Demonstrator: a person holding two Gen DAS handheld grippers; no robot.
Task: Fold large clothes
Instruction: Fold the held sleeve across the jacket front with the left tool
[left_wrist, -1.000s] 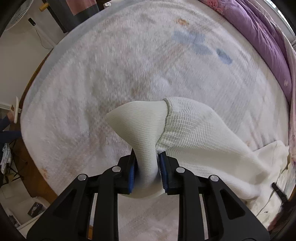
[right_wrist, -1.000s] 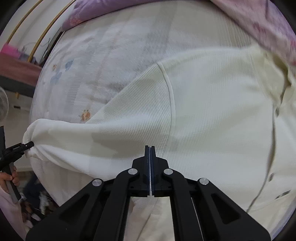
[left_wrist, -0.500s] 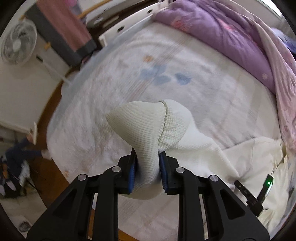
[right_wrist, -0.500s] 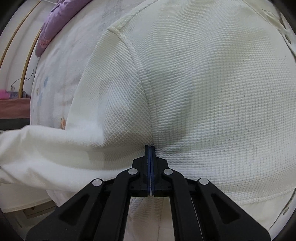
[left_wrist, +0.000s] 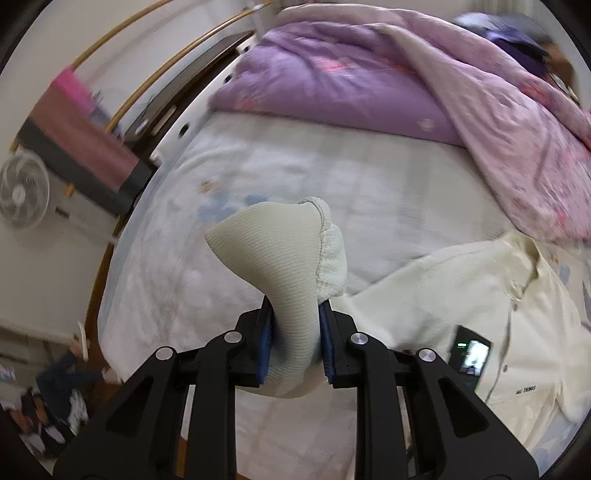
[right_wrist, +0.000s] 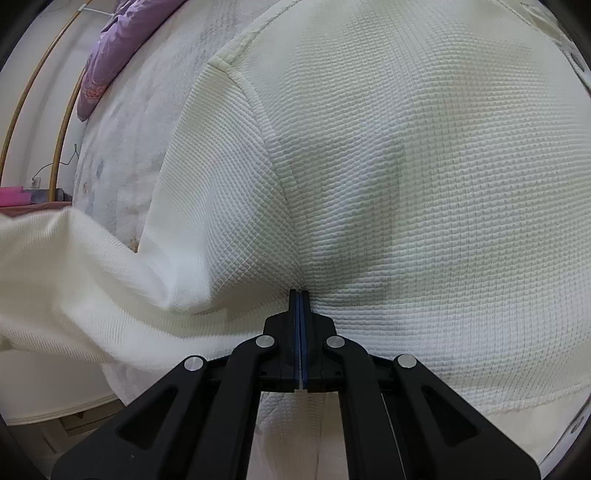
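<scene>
A cream waffle-knit shirt (right_wrist: 406, 166) lies spread on the bed, its collar and button placket (left_wrist: 517, 291) to the right in the left wrist view. My left gripper (left_wrist: 295, 317) is shut on the ribbed sleeve cuff (left_wrist: 273, 251) and holds it lifted above the sheet. The sleeve (right_wrist: 74, 288) runs off to the left in the right wrist view, blurred. My right gripper (right_wrist: 299, 295) is shut, with no cloth between its pads. Its tips rest against the shirt at the foot of the sleeve seam (right_wrist: 266, 140). Its black body with a lit screen (left_wrist: 471, 354) shows over the shirt.
A purple quilt (left_wrist: 351, 81) is heaped along the far side of the pale printed bedsheet (left_wrist: 369, 184). The bed's edge curves down the left, with a standing fan (left_wrist: 22, 190), a pink-topped dark cabinet (left_wrist: 74, 140) and floor clutter (left_wrist: 55, 387) beyond it.
The left gripper has risen and swung with the cuff toward the shirt body, bringing quilt and collar into view. The right gripper has sunk close onto the shirt at the sleeve seam.
</scene>
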